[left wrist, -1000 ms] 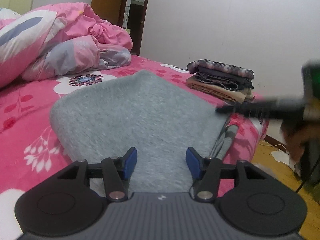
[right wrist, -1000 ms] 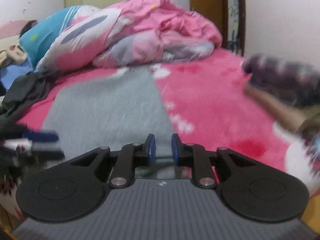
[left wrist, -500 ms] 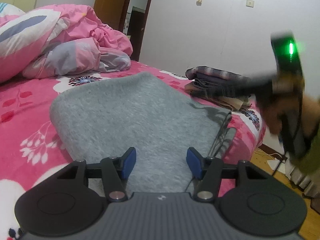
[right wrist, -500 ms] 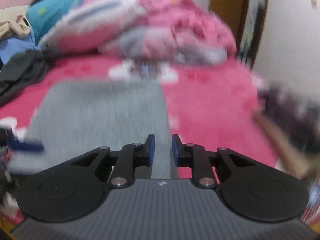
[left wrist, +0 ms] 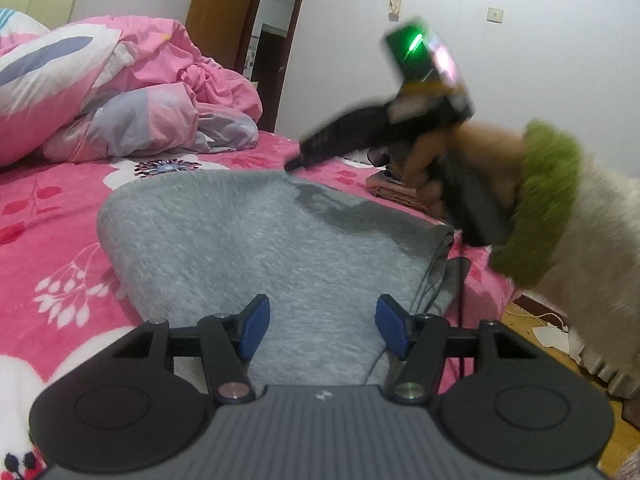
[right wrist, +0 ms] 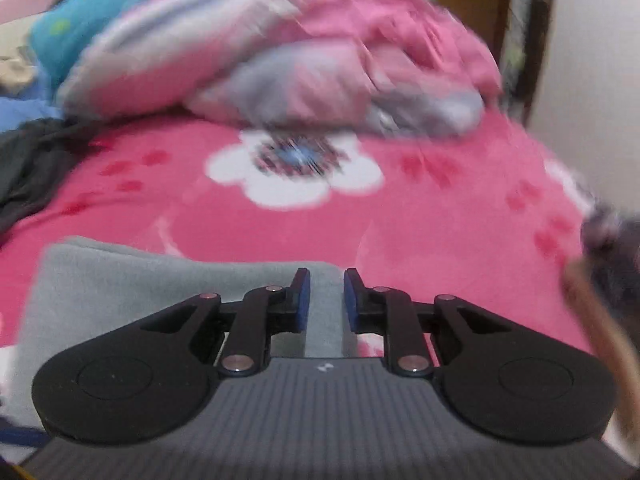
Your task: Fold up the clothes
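Observation:
A grey fleece garment (left wrist: 260, 248) lies folded flat on the pink flowered bed (left wrist: 52, 216). My left gripper (left wrist: 324, 330) hovers open over its near end, blue pads wide apart with nothing between them. In the left wrist view my right gripper (left wrist: 294, 165), blurred by motion and held by a hand in a green cuff, points down at the garment's far edge. In the right wrist view the right gripper (right wrist: 326, 300) sits just above the far edge of the garment (right wrist: 120, 280). Only a narrow gap shows between its pads, and no cloth is pinched.
A crumpled pink and grey quilt (left wrist: 140, 92) is heaped at the head of the bed. A pile of folded clothes (left wrist: 392, 190) sits at the bed's right corner, mostly hidden by the hand. Dark clothing (right wrist: 28, 160) lies at the left. Wooden floor (left wrist: 532, 312) is beyond the bed's edge.
The right gripper swept from the garment's near right side up and across to its far edge. The left gripper stayed open over the near end. The garment has not moved.

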`<control>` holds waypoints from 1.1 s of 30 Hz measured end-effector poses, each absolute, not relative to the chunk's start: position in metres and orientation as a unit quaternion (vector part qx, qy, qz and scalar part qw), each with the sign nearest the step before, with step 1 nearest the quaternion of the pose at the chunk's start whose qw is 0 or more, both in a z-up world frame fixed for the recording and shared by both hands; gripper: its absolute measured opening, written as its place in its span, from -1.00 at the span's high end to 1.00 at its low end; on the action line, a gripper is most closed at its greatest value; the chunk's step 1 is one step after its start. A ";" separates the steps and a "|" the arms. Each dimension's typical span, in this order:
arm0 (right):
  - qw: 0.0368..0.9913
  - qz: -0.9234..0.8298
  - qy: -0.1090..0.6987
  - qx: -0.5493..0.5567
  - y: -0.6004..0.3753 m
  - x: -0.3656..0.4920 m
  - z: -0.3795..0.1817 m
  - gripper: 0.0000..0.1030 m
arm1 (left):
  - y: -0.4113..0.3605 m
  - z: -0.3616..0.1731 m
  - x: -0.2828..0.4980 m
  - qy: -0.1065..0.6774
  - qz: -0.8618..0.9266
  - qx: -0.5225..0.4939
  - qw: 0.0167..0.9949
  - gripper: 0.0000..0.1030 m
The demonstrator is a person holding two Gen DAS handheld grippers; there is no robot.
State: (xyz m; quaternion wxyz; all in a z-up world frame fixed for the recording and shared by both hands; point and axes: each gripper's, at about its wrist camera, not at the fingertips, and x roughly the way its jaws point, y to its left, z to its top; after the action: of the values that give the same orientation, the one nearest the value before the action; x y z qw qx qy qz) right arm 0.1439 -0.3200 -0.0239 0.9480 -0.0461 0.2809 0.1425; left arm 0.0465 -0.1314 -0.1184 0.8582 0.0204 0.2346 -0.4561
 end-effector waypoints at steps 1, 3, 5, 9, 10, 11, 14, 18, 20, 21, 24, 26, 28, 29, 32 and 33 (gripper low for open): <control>0.945 0.155 0.285 -0.044 -0.317 0.146 -0.023 0.67 | -0.131 -0.119 0.046 0.233 -0.456 0.020 0.859 -0.17; 0.939 0.179 0.292 -0.040 -0.311 0.152 -0.022 0.67 | -0.131 -0.120 0.045 0.229 -0.456 0.019 0.860 -0.17; 0.929 0.206 0.304 -0.036 -0.301 0.160 -0.025 0.69 | -0.131 -0.120 0.044 0.227 -0.454 0.022 0.861 -0.17; 0.906 0.213 0.365 -0.031 -0.277 0.203 -0.076 0.71 | -0.131 -0.120 0.044 0.225 -0.446 0.030 0.866 -0.17; 0.907 0.210 0.364 -0.012 -0.282 0.206 -0.074 0.70 | -0.131 -0.120 0.044 0.225 -0.449 0.028 0.864 -0.17; 0.909 0.206 0.362 0.003 -0.287 0.205 -0.071 0.70 | -0.130 -0.120 0.044 0.227 -0.451 0.026 0.863 -0.17; 0.928 0.162 0.334 -0.020 -0.302 0.182 -0.047 0.70 | -0.129 -0.121 0.044 0.224 -0.452 0.026 0.863 -0.18; 0.951 0.077 0.298 -0.016 -0.350 0.144 -0.028 0.68 | -0.128 -0.122 0.045 0.225 -0.453 0.021 0.862 -0.18; 0.945 0.035 0.324 0.005 -0.375 0.140 -0.047 0.69 | -0.128 -0.121 0.045 0.225 -0.455 0.023 0.861 -0.18; 0.940 0.025 0.341 0.015 -0.384 0.141 -0.063 0.69 | -0.128 -0.121 0.045 0.225 -0.457 0.024 0.860 -0.18; 0.942 0.024 0.330 0.053 -0.398 0.134 -0.072 0.69 | -0.128 -0.119 0.048 0.231 -0.457 0.027 0.858 -0.18; 0.951 0.006 0.307 0.038 -0.397 0.120 -0.051 0.68 | -0.128 -0.118 0.047 0.234 -0.456 0.030 0.858 -0.18; 0.961 -0.004 0.275 0.026 -0.395 0.097 -0.029 0.68 | -0.127 -0.118 0.044 0.235 -0.454 0.031 0.859 -0.18; 0.966 -0.005 0.259 0.026 -0.395 0.080 -0.018 0.68 | -0.128 -0.118 0.044 0.235 -0.454 0.032 0.859 -0.18; 0.970 0.001 0.244 0.021 -0.386 0.036 -0.007 0.67 | -0.129 -0.117 0.044 0.238 -0.451 0.033 0.859 -0.18; 0.967 0.004 0.256 0.021 -0.385 0.029 -0.014 0.67 | -0.129 -0.117 0.044 0.239 -0.451 0.033 0.859 -0.18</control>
State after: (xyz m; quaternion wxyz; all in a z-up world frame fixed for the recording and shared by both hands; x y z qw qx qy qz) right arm 0.0292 -0.3850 -0.0144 0.9665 0.0206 0.2557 0.0039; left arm 0.0438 -0.1290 -0.1167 0.8594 0.0335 0.2394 -0.4506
